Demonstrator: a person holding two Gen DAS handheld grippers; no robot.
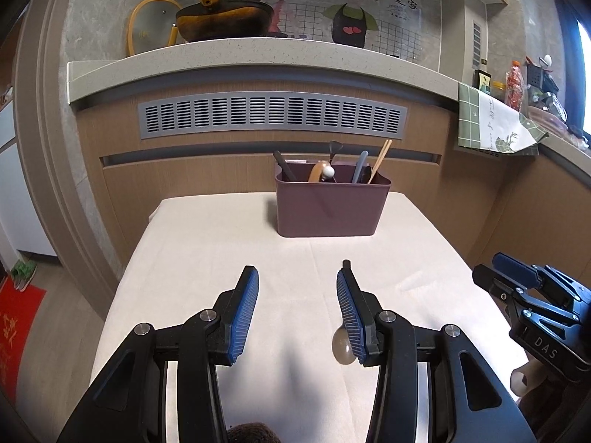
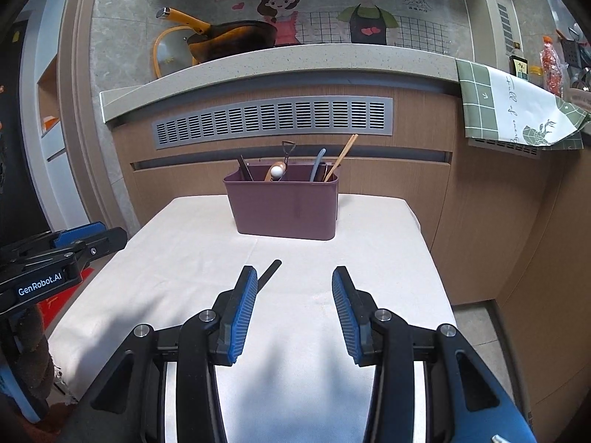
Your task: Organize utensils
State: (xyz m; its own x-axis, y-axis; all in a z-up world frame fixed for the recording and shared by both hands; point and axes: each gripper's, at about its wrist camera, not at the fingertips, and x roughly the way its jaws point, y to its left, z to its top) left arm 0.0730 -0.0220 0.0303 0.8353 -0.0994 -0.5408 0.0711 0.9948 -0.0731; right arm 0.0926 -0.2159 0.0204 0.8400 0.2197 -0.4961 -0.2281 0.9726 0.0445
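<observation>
A mauve plastic holder (image 1: 330, 206) stands at the far end of the cream-covered table (image 1: 207, 251) with several utensils upright in it: chopsticks (image 1: 380, 158), a grey handle, dark handles and a white-knobbed one. It also shows in the right wrist view (image 2: 286, 208). My left gripper (image 1: 297, 284) is open and empty above the table; a translucent spoon bowl (image 1: 341, 347) shows beside its right finger. My right gripper (image 2: 293, 284) is open and empty; a black utensil handle (image 2: 269, 271) lies on the cloth just past its left finger.
A stone counter (image 1: 258, 55) with a yellow-handled pan (image 1: 221, 18) and a glass lid rises behind the table. A green cloth (image 2: 517, 110) hangs from the counter at the right. The other gripper shows at each view's edge (image 1: 535, 295) (image 2: 55, 258).
</observation>
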